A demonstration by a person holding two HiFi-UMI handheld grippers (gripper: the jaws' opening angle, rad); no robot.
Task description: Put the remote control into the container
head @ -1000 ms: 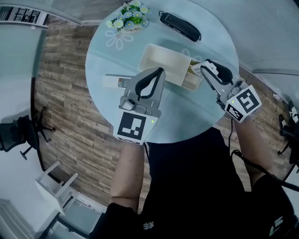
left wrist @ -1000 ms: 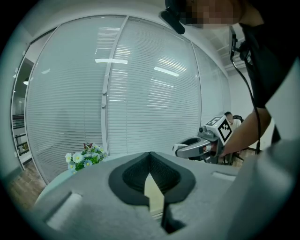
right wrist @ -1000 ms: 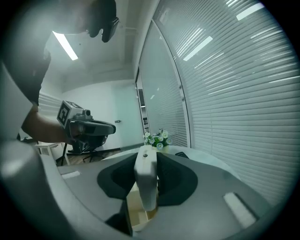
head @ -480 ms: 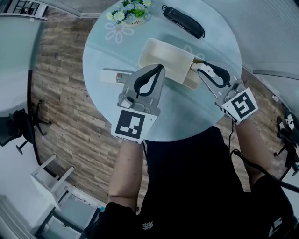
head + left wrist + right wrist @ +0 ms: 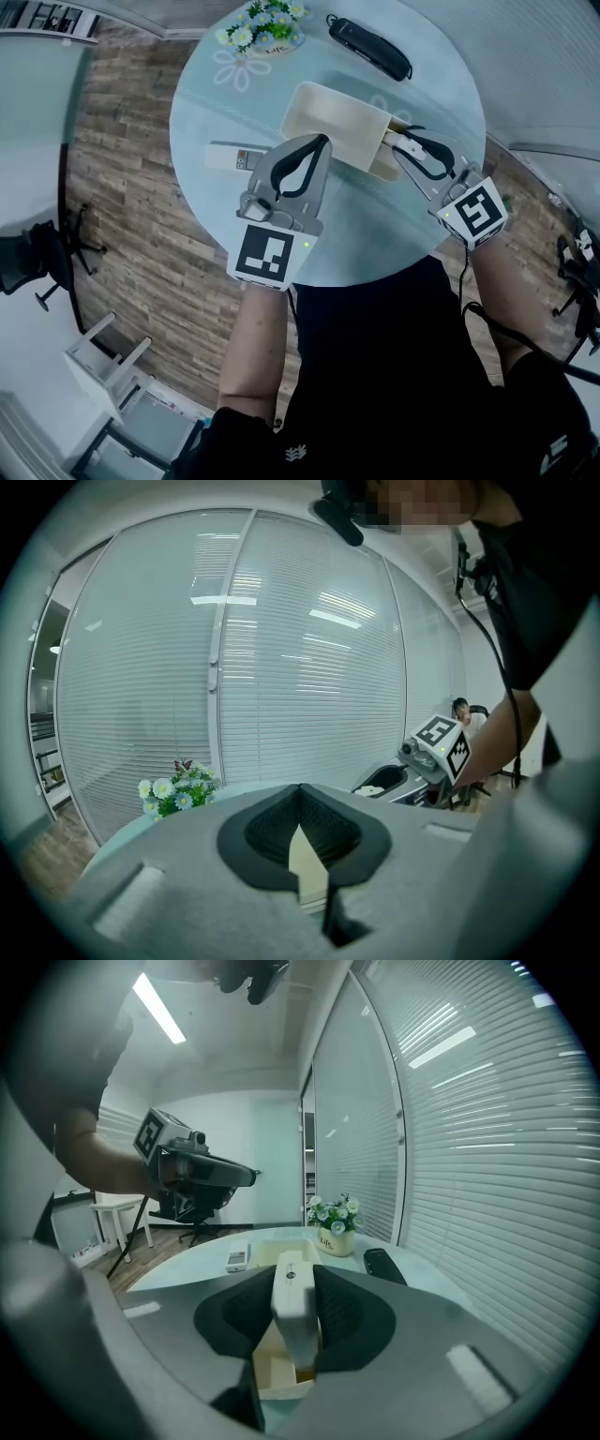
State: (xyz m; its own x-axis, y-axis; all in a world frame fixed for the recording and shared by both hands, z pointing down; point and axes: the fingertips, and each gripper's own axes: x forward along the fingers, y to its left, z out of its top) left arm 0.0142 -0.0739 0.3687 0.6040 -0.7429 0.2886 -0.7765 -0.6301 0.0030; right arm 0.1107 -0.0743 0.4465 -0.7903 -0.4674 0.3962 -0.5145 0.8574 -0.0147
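My right gripper (image 5: pixel 401 143) is shut on a white remote control (image 5: pixel 406 147), which hangs tilted over the right end of the cream container (image 5: pixel 330 120). In the right gripper view the remote (image 5: pixel 292 1302) stands between the pads, with a small compartment of the container (image 5: pixel 277 1378) directly beneath it. The left gripper (image 5: pixel 317 145) is shut and holds nothing; it hovers over the container's near left side. A cream sliver of the container shows past the closed left gripper (image 5: pixel 302 841).
A second white remote (image 5: pixel 231 157) lies on the round glass table (image 5: pixel 375 234) left of the container. A black remote (image 5: pixel 369 46) lies at the far edge, beside a flower pot (image 5: pixel 262 22). Wood floor, a white stool (image 5: pixel 105 361) and office chairs surround the table.
The right gripper has carried the white remote a little left, closer over the container's right end. The left gripper has hardly moved.
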